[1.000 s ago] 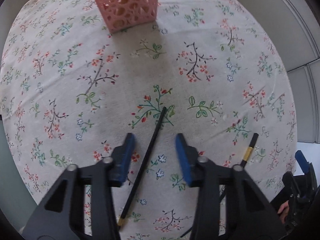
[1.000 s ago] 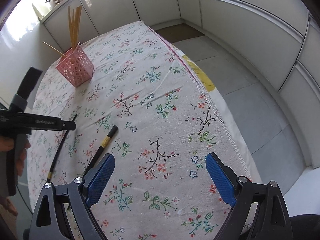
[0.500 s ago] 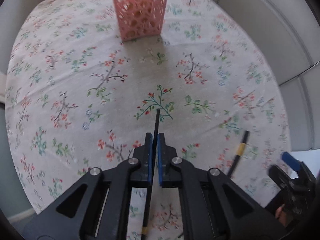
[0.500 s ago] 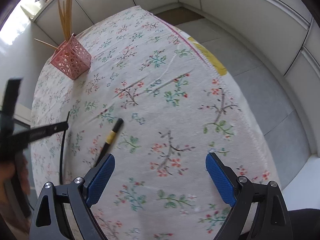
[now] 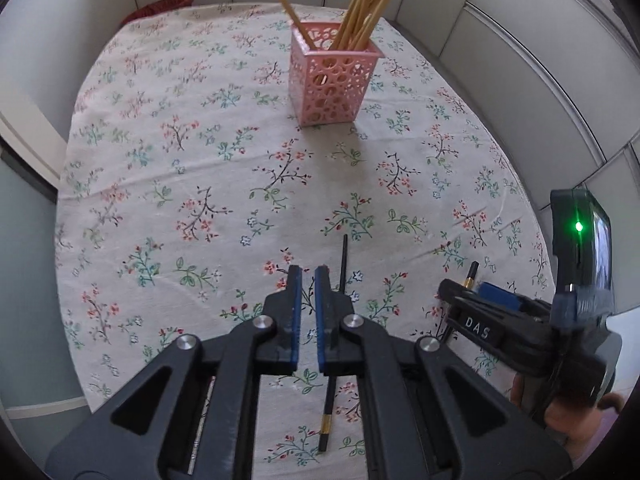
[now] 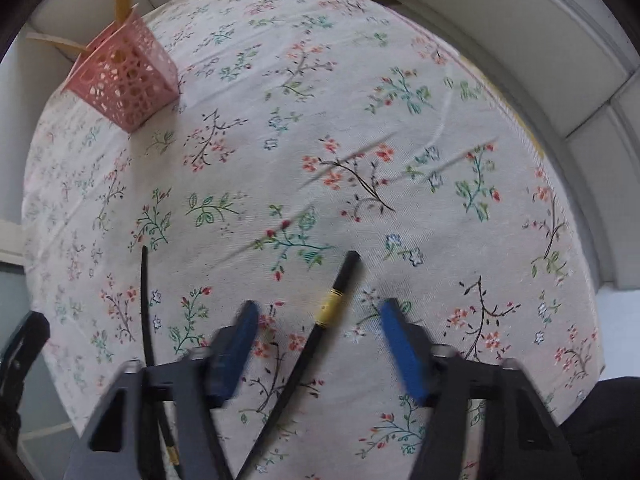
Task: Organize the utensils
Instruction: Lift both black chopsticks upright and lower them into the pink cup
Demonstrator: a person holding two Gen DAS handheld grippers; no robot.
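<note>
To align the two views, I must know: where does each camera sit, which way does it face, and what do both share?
Left wrist: sits on the left hand-held gripper, facing steeply down at the floral tablecloth; its jaws, opening, hold nothing; the person's right hand shows.
Right wrist: sits on the right hand-held gripper, facing down; its jaws are closing around a black chopstick, not yet touching.
Shared: pink chopstick holder, that chopstick, a second black chopstick.

Place: a home dining corner is showing.
Table: a floral tablecloth (image 5: 224, 184) is covering it.
Holder: a pink basket (image 5: 334, 82) is holding wooden chopsticks (image 5: 360, 16).
Surroundings: pale panelled walls (image 5: 532, 64) are enclosing it.
</note>
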